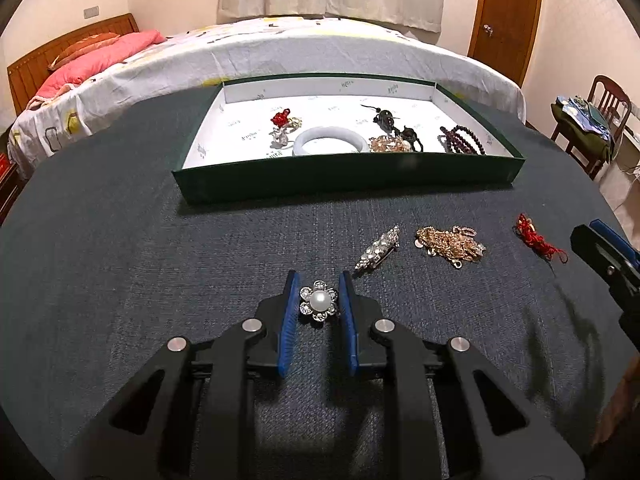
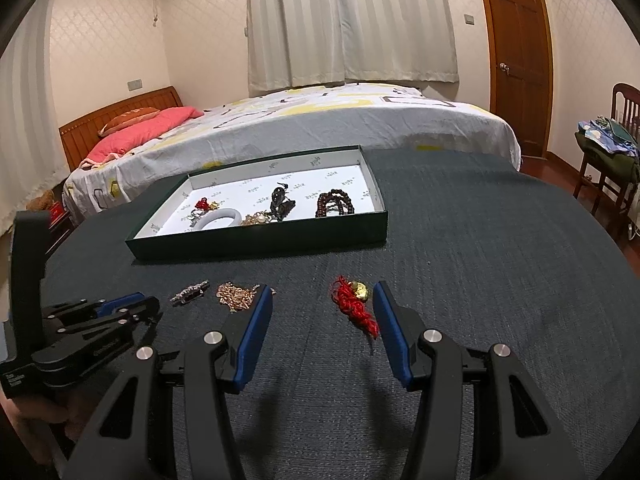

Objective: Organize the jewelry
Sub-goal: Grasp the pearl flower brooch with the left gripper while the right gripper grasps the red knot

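The pearl flower brooch (image 1: 319,301) is seen just below the centre of the left wrist view, lying on the dark cloth-covered table (image 1: 120,260) between the blue pads of the left gripper (image 1: 319,294), whose jaws are drawn in narrow around it; whether the pads are already touching it cannot be told. For the step in hand, judged to be the pickup of this brooch, the pads are best closed evenly on the petal rims, so that the round pearl is not squeezed out sideways, and it is then lifted straight before being carried to the green tray (image 1: 348,180) in the upper middle. The right gripper (image 2: 320,304) is held wide apart, with the red cord charm (image 2: 354,306) just inside its right pad. Four pieces are counted loose on the table: the pearl brooch, one crystal brooch (image 1: 378,247), one gold chain heap (image 1: 450,243) and the red charm. About five or six pieces are made out in the tray, among them one pale bangle (image 1: 330,142) and one string of dark red beads (image 1: 464,140).
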